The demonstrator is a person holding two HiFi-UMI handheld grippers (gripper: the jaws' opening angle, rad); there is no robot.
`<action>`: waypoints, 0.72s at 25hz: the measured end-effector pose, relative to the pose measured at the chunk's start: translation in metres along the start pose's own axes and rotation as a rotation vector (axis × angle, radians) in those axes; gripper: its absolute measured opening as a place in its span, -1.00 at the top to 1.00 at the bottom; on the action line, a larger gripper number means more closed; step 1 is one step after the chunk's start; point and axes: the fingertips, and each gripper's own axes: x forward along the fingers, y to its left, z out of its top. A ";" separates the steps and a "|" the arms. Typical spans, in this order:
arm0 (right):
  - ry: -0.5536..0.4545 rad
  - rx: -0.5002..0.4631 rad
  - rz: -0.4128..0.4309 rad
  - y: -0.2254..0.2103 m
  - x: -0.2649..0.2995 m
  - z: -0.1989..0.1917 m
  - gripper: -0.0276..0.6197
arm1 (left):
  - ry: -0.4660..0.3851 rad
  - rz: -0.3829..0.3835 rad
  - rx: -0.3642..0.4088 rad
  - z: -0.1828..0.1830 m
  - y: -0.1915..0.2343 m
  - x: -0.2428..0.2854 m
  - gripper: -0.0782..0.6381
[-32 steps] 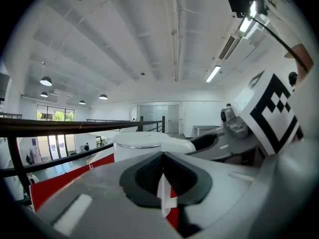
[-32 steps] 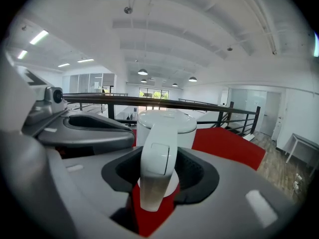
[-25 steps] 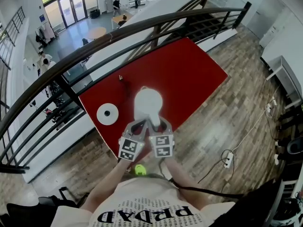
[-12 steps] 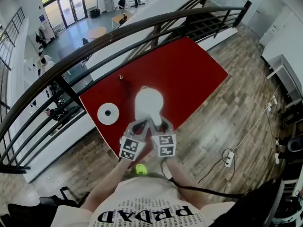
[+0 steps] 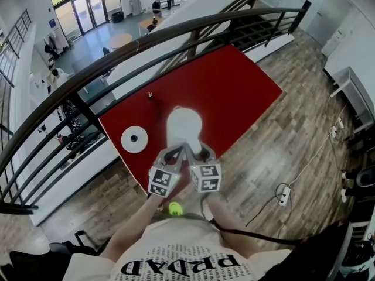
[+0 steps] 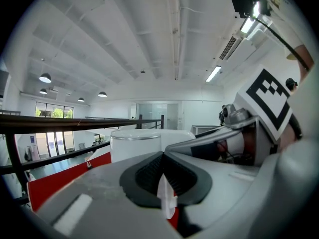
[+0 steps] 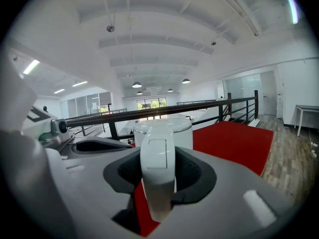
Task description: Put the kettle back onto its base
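A white kettle [image 5: 183, 126] stands on the red table [image 5: 234, 86], and its round white base [image 5: 134, 139] lies apart to its left. Both grippers sit at the kettle's near side. My right gripper [image 5: 196, 150] has the kettle handle [image 7: 158, 168] between its pads. Its jaws have just been closing and now press on the handle. The kettle body [image 7: 162, 128] rises right behind them. My left gripper [image 5: 179, 151] is beside it, its dark pads together [image 6: 162, 176] with a thin white sliver showing below them. The kettle [image 6: 134, 143] fills that view ahead.
A dark metal railing [image 5: 117, 57] runs along the table's far side, with an open hall far below. A small dark object [image 5: 150, 95] stands near the table's back edge. Wooden floor with a power strip [image 5: 282, 196] lies to the right.
The right gripper has rolled a little, its marker cube tilting, and its jaws have narrowed on the handle. The left gripper, kettle and base have stayed put.
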 end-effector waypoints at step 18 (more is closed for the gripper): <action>-0.037 -0.018 0.067 0.014 -0.005 0.042 0.45 | -0.061 0.040 0.027 0.039 0.008 -0.011 0.81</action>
